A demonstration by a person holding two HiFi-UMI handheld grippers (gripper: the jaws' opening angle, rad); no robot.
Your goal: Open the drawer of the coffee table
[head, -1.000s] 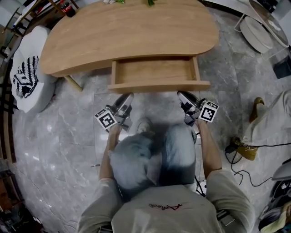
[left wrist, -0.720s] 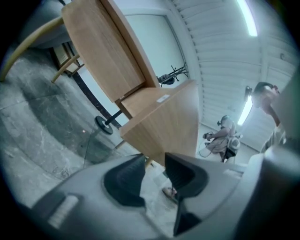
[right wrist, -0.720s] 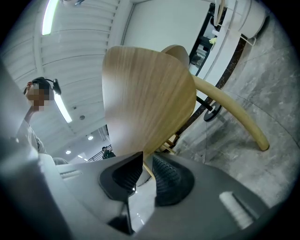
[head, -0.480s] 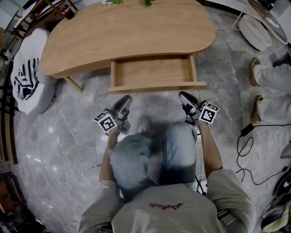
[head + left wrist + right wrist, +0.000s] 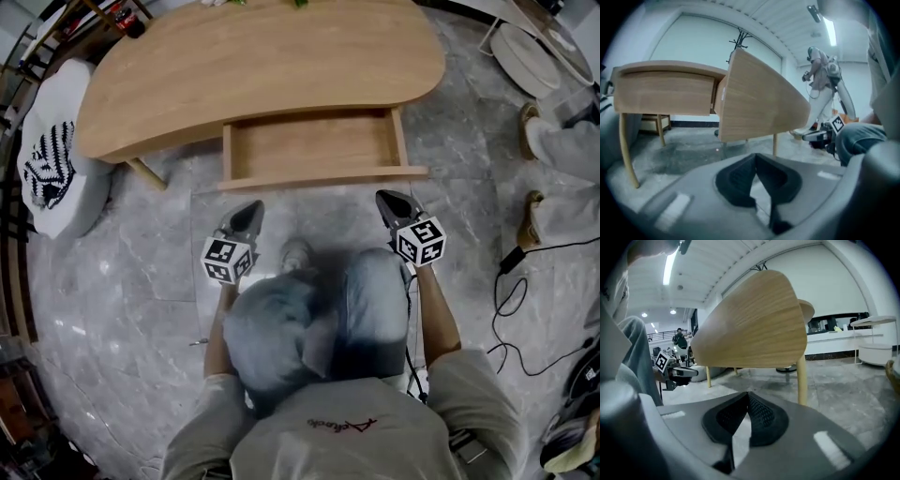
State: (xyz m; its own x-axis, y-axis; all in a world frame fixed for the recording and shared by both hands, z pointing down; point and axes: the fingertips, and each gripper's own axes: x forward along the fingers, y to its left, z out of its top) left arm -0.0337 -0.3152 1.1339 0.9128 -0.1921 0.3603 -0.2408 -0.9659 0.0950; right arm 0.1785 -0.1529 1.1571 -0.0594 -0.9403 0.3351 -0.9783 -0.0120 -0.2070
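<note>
Both grippers have rolled upright since a second ago, their jaws just closing on nothing. Across the upper frame spans the coffee table (image 5: pixel 262 66), its drawer (image 5: pixel 309 148) pulled open at upper centre. Just below it, the left gripper (image 5: pixel 249 210) and right gripper (image 5: pixel 387 200) hang empty, tips together.

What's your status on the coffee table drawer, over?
Left tool and right tool just closed, both empty, short of the drawer. Drawer pulled out, nothing inside. Only bare floor between tools and drawer front.
</note>
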